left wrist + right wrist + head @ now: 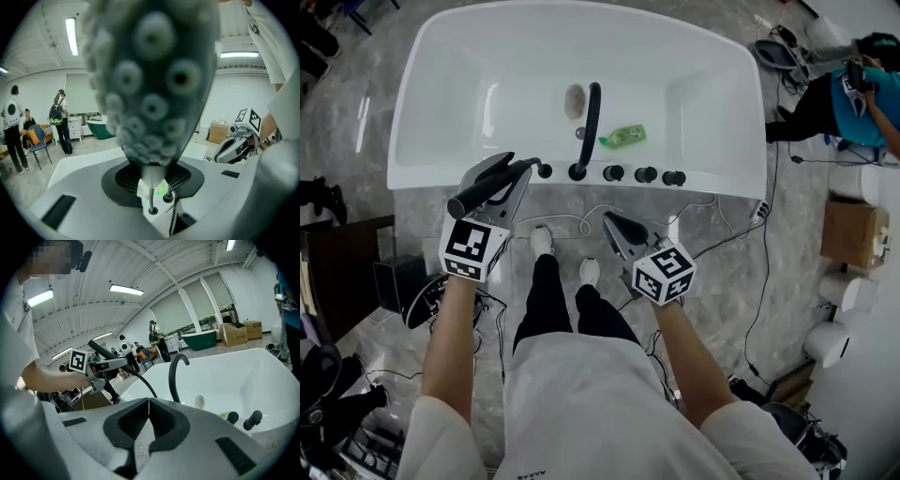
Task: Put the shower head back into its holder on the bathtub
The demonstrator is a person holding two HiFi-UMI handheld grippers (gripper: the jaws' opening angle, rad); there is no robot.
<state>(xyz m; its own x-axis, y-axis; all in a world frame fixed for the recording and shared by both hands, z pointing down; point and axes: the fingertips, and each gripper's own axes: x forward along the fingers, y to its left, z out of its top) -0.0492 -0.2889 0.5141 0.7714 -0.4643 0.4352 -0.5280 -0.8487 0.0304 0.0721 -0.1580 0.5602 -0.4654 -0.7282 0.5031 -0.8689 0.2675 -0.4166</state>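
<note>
The white bathtub (441, 159) lies ahead of me. Its near rim carries a black curved faucet (589, 127) and a row of black knobs (646, 174). My left gripper (508, 183) is shut on the black shower head (487, 190), held just above the rim's left part, near a black fitting (545, 171). In the left gripper view the nozzle face of the shower head (150, 79) fills the frame above the jaws. My right gripper (619, 230) hangs shut and empty over the floor before the tub. The right gripper view shows the shower head (101, 350), its hose (143, 379) and the faucet (176, 376).
A green bottle (623, 137) lies in the tub near the drain (574, 100). A person (853, 94) crouches at the right by a cardboard box (853, 234). Cables (759, 281) run over the marble floor. My own feet (542, 241) stand close to the tub.
</note>
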